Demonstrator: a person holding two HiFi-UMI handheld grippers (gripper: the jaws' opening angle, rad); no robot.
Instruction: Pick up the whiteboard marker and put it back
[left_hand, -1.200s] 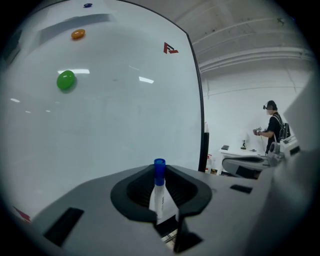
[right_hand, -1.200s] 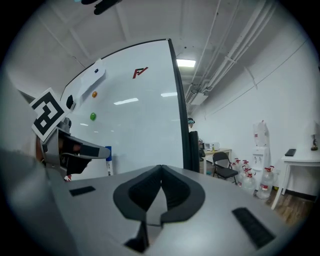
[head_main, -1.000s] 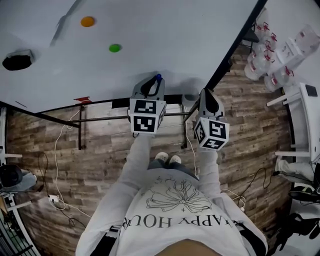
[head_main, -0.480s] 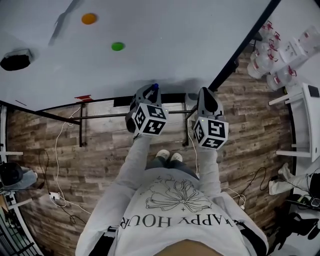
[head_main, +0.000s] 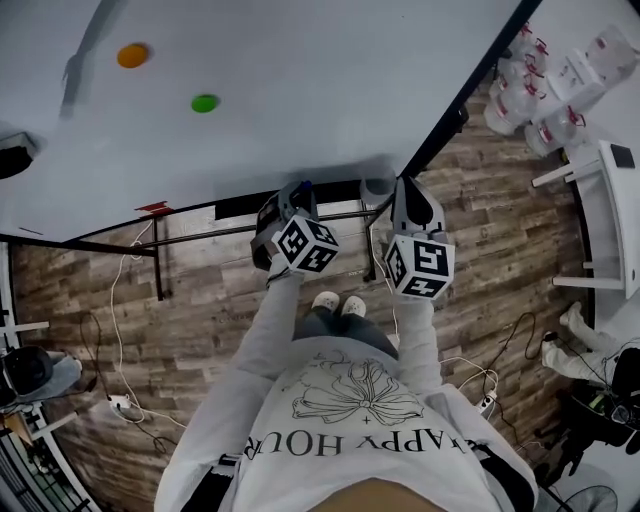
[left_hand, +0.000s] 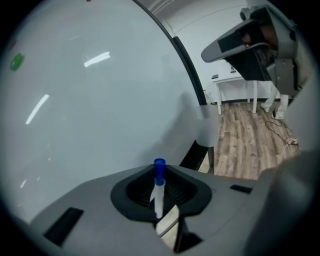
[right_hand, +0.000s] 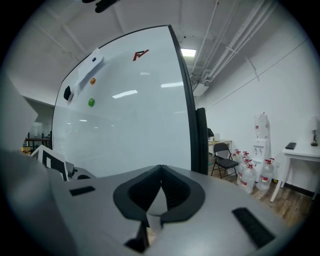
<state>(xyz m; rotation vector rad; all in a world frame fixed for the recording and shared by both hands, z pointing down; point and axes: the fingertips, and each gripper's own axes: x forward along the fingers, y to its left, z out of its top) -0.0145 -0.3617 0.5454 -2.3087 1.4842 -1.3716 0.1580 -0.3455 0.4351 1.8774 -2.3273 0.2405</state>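
The whiteboard marker (left_hand: 159, 187), white with a blue cap, stands upright between the jaws of my left gripper (left_hand: 160, 170), which is shut on it. In the head view the left gripper (head_main: 297, 192) sits just below the whiteboard's (head_main: 300, 90) lower edge, and the marker's blue cap (head_main: 305, 187) shows at its tip. My right gripper (head_main: 405, 188) hangs beside it to the right, near the board's black side frame. In its own view the right gripper (right_hand: 160, 169) is shut with nothing between its jaws.
An orange magnet (head_main: 131, 55) and a green magnet (head_main: 204, 103) stick to the board, and a small red object (head_main: 152, 208) lies on its lower edge. Water bottles (head_main: 530, 110) and a white table (head_main: 605, 230) stand to the right. Cables trail over the wood floor (head_main: 120, 320).
The left gripper has come down and back from the board with the marker, and its cube has turned. The right gripper has hardly moved. The head view has shifted a little.
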